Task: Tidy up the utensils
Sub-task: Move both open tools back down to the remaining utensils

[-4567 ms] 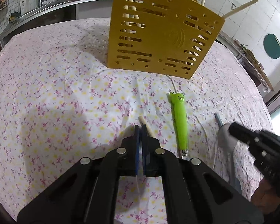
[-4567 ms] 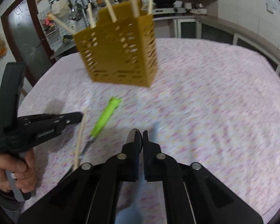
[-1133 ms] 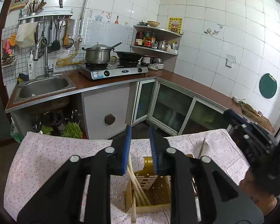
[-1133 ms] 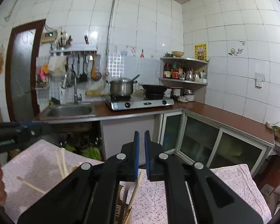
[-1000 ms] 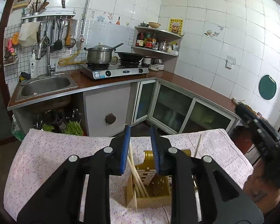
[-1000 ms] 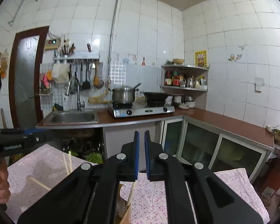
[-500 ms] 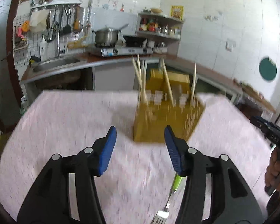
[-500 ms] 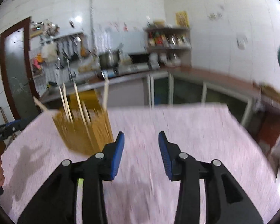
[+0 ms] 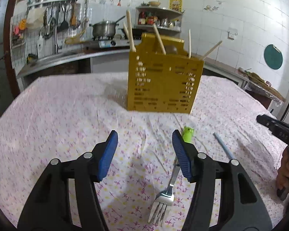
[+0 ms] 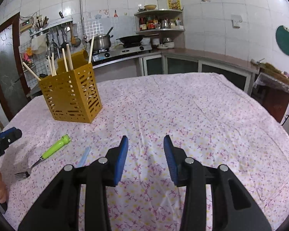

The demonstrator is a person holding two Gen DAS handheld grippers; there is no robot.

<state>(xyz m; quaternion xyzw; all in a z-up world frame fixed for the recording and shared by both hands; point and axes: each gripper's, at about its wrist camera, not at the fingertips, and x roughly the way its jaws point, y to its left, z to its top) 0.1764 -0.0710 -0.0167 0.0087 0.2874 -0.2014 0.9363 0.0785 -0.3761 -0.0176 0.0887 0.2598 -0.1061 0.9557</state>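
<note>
Yellow holder (image 9: pixel 163 84) stands on the flowery cloth (image 10: pixel 183 115), the green fork (image 10: pixel 54 150) lies near, and both claws, left (image 9: pixel 144 150) and right (image 10: pixel 145 156), have just opened up with nothing inside.

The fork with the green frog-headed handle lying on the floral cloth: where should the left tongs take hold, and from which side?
Probably on the thick green plastic handle of the metal fork, coming from above with the pads across its width. It lies flat, tines toward the camera, frog head toward the yellow slotted utensil holder; the thin metal neck offers less to pinch. The left tongs stand open and empty.
</note>
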